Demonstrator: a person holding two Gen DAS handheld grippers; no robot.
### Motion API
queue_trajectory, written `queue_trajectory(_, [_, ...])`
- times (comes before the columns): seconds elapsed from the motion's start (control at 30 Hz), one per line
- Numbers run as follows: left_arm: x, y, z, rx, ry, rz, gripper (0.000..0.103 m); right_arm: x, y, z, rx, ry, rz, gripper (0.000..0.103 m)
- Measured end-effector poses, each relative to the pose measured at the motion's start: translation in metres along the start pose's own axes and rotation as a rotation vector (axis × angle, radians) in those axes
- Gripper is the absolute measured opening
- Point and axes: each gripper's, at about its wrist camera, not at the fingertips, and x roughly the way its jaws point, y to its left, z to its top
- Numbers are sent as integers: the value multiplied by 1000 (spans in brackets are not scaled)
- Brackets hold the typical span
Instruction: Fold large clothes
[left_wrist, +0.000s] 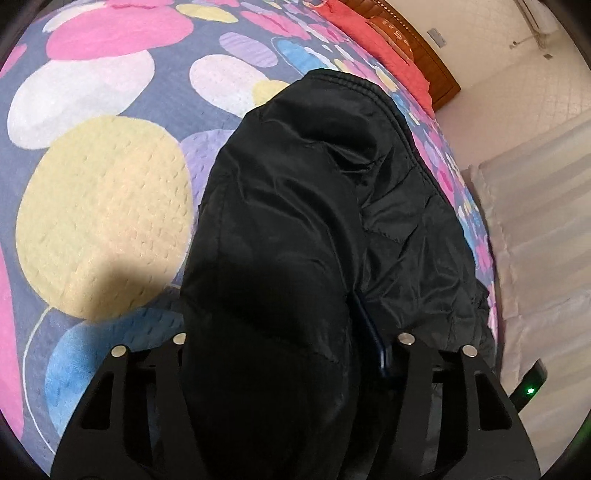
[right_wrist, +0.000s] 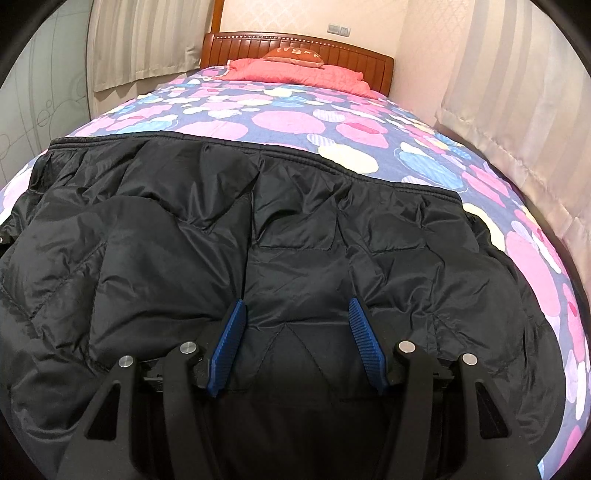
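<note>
A large black quilted jacket lies spread across the bed, its elastic hem toward the headboard. My right gripper is open just above the jacket's near part, its blue pads apart and empty. In the left wrist view a thick fold of the same jacket fills the space between my left gripper's fingers. Only a strip of one blue pad shows beside the cloth; the other pad is hidden, and I cannot tell whether the jaws are clamped.
The bed has a quilt with pink, yellow and blue ovals. A red pillow and wooden headboard are at the far end. Curtains hang along the right side, close to the bed edge.
</note>
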Motion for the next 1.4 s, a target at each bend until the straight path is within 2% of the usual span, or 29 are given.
queue_trajectory(0.07, [0, -3, -1, 10, 2, -2, 48, 0, 0, 0, 0, -1, 1, 58])
queue_trajectory(0.13, [-3, -8, -2, 7, 1, -20, 33, 0, 0, 0, -1, -2, -1, 58])
queue_trajectory(0.23, [-12, -23, -3, 51, -20, 11, 23, -1, 2, 0, -6, -3, -7, 58])
queue_trajectory(0.33, [-28, -43, -4, 85, -63, 28, 20, -1, 3, 1, -8, -2, -11, 58])
queue_trajectory(0.43, [-49, -69, -5, 115, -108, -2, 19, -2, 4, 1, -4, -2, -6, 58])
queue_trajectory(0.57, [-76, -126, -13, 206, -158, -30, 18, -4, -1, 6, 16, 4, 19, 59])
queue_trajectory(0.7, [-90, -176, -25, 298, -172, -34, 17, -13, -19, 7, 52, -2, 45, 60])
queue_trajectory(0.83, [-91, -227, -40, 380, -182, -19, 17, -30, -50, 6, 90, -39, 28, 60])
queue_trajectory(1.07, [-50, -298, -68, 466, -151, 17, 17, -47, -126, -9, 183, -72, -43, 64])
queue_trajectory(1.27, [15, -338, -100, 534, -76, 38, 17, -48, -177, -25, 259, -54, -82, 64])
queue_trajectory(1.4, [56, -351, -120, 561, -26, 59, 17, -47, -199, -35, 289, -41, -97, 64])
